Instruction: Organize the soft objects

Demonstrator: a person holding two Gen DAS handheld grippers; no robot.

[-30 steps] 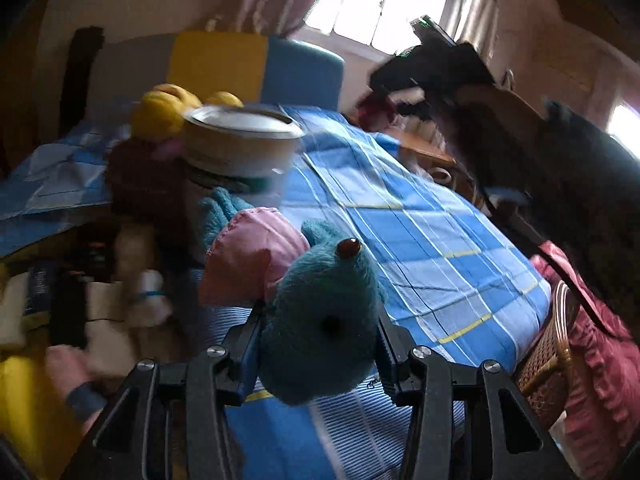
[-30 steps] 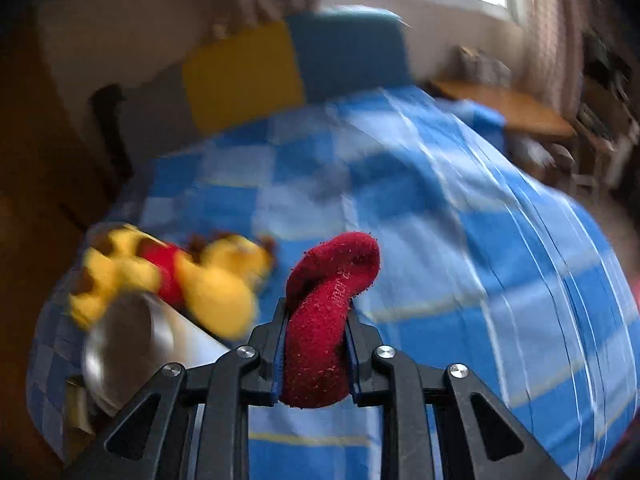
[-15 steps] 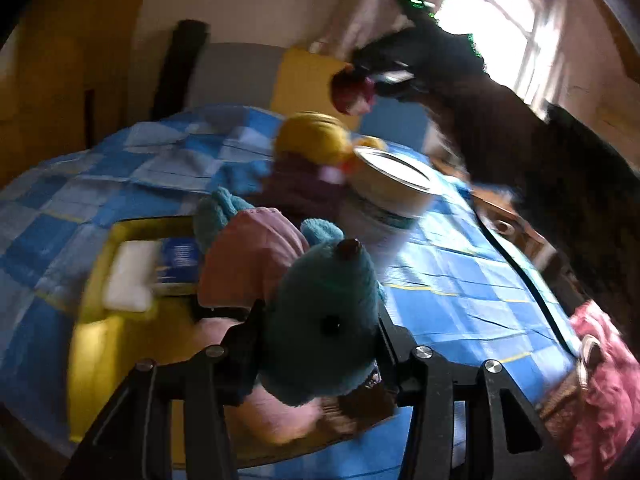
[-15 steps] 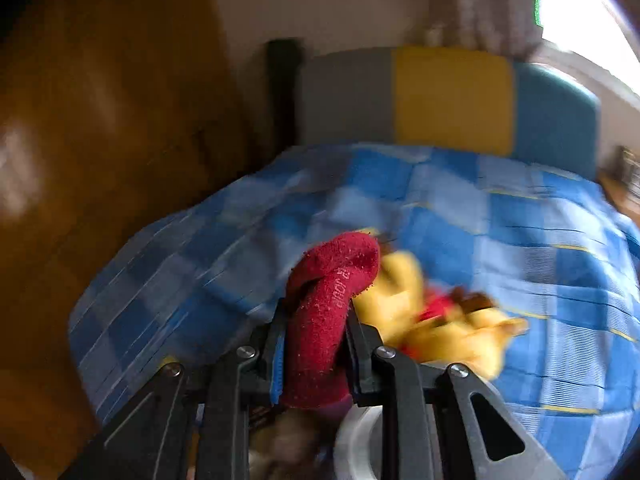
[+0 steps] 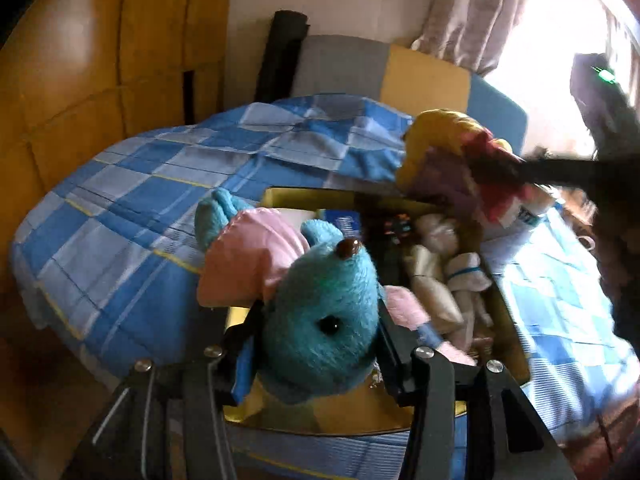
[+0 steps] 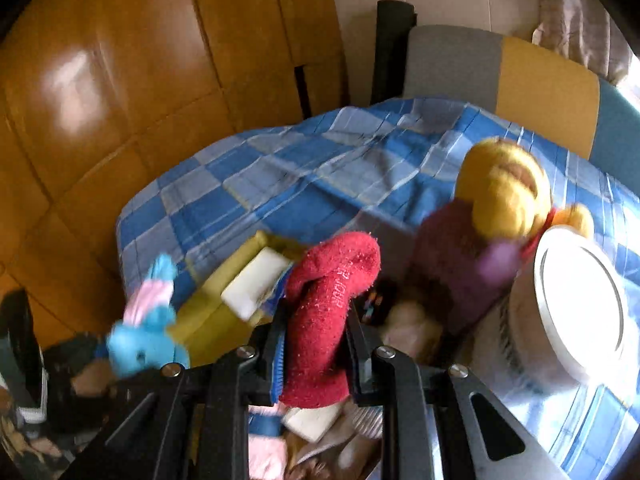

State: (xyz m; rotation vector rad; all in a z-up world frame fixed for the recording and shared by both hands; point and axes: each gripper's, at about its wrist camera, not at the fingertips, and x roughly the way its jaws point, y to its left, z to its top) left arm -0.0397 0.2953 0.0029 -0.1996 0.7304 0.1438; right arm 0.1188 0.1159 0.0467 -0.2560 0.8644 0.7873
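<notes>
The left gripper [image 5: 320, 344] clamps a blue plush mouse [image 5: 320, 312] over the yellow box [image 5: 344, 416], nose pointing away. The right gripper [image 6: 314, 344] pinches a red sock [image 6: 328, 312], standing lengthwise upward, toe curled over, above the same box, near a yellow plush toy [image 6: 504, 196].

Bed with blue checked cover [image 5: 168, 200] mid-frame. Headboard [image 5: 400, 72], grey, yellow and blue panels, at 12 o'clock. Glossy wooden wardrobe [image 5: 100, 60] at 10 o'clock. Pale wall behind. Curtain [image 5: 472, 12] and bright window [image 5: 560, 28] at 2 o'clock.
</notes>
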